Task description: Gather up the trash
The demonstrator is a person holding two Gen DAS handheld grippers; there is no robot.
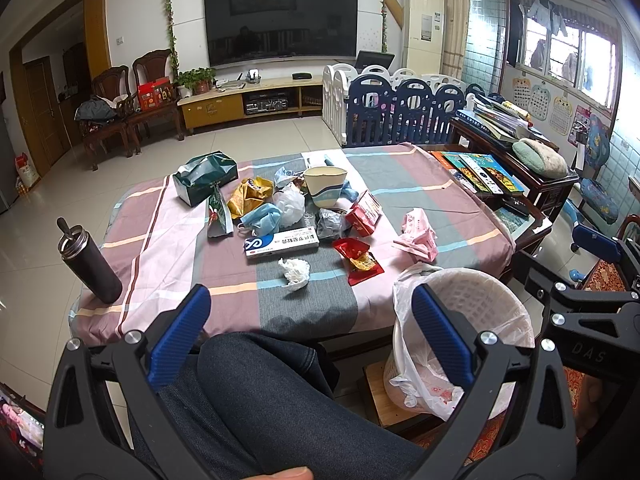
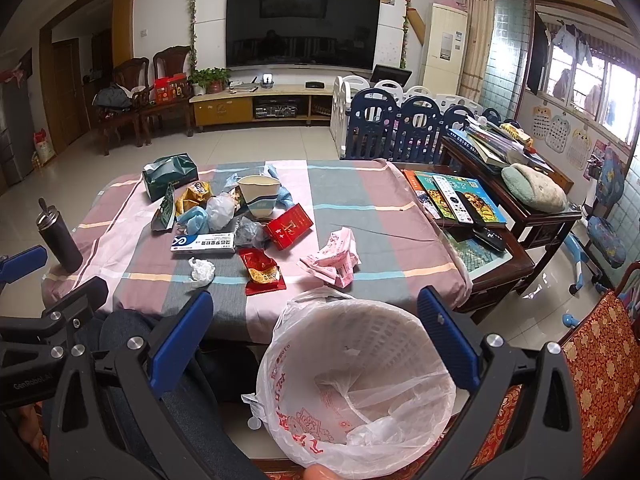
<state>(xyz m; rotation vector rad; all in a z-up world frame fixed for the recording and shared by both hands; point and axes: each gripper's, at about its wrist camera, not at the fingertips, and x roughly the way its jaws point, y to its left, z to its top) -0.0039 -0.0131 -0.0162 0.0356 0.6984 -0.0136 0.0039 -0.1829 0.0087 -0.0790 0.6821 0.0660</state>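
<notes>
Many scraps of trash lie on the table (image 1: 440,208): a white tissue wad (image 1: 295,273), a red wrapper (image 1: 359,260), a pink bag (image 1: 416,234), a long white box (image 1: 281,244), a blue mask (image 1: 262,218), a red packet (image 1: 364,213) and a paper bucket (image 1: 325,186) standing upright. The bin (image 2: 356,384), lined with a plastic bag, stands just beside the table's near edge, below the right gripper (image 2: 312,344). The left gripper (image 1: 312,340) hangs over a knee (image 1: 260,392). Both pairs of fingers are spread wide, holding nothing. A dark flask (image 1: 89,260) stands at the table's left corner.
</notes>
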